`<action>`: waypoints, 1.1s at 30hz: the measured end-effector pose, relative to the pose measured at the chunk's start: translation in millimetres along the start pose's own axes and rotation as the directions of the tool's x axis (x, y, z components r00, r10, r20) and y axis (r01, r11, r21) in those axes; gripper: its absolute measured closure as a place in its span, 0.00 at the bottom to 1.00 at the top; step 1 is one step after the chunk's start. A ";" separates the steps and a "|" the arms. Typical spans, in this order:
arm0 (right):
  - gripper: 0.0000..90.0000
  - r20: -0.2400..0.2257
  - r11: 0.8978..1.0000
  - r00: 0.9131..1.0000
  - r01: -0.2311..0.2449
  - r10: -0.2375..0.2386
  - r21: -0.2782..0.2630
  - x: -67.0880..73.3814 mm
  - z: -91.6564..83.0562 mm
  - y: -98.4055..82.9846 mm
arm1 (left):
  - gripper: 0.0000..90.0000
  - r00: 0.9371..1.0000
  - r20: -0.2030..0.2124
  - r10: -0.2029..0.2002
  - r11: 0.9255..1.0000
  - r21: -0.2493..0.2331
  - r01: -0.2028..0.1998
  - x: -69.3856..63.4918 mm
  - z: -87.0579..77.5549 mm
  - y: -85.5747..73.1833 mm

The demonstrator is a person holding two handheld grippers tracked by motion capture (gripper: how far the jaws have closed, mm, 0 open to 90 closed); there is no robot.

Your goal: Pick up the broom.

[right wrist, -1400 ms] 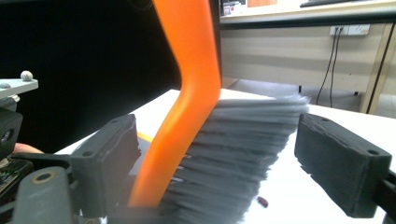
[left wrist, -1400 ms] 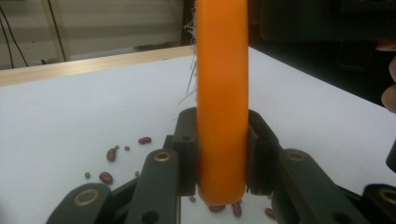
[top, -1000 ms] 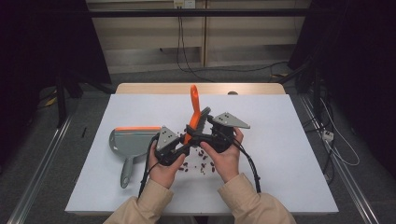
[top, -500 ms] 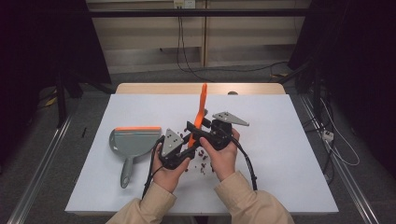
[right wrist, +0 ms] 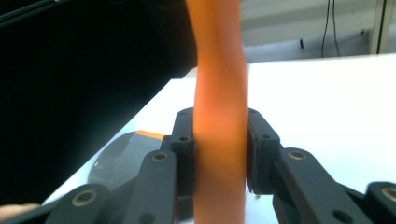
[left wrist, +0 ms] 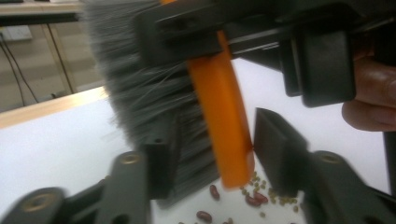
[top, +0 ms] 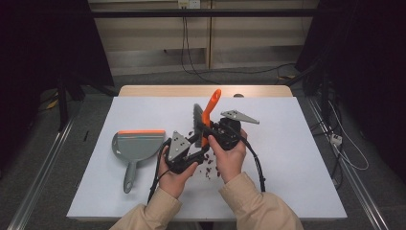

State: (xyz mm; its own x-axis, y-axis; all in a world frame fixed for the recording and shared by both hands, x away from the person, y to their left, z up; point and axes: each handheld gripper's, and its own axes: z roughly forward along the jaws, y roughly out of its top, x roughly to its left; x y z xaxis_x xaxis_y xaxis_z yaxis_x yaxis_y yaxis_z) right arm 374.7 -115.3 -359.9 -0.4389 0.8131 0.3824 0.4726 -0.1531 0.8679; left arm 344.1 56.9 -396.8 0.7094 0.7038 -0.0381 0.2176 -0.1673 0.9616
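Right tongs (right wrist: 219,154) tight on orange brush (top: 209,112) above white table (top: 297,158)

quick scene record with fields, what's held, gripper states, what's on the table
held item: brush, orange handle, grey bristles, raised above the table
right gripper: shut on the brush handle, jaws have just been closing
left gripper: jaws have just been opening, brush head between them, right pad clear of it
dustpan: grey with an orange lip, flat on the table left of the hands, untouched
beans: small dark scatter on the table under the grippers
table: white top
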 end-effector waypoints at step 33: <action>0.77 0.091 0.968 0.975 0.186 -0.203 0.170 -96.2 -72.6 20.9 | 0.04 0.996 0.073 -0.054 0.999 -0.002 0.054 48.4 -40.3 10.1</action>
State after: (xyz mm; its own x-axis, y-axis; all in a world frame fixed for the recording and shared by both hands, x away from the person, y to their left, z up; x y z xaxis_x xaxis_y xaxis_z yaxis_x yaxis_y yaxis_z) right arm 371.3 -237.5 -355.6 -0.4548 0.8747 0.1677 0.5060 0.0987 0.8569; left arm 353.6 117.1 -378.0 0.7440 0.6591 -0.1095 0.2540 -0.1274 0.9588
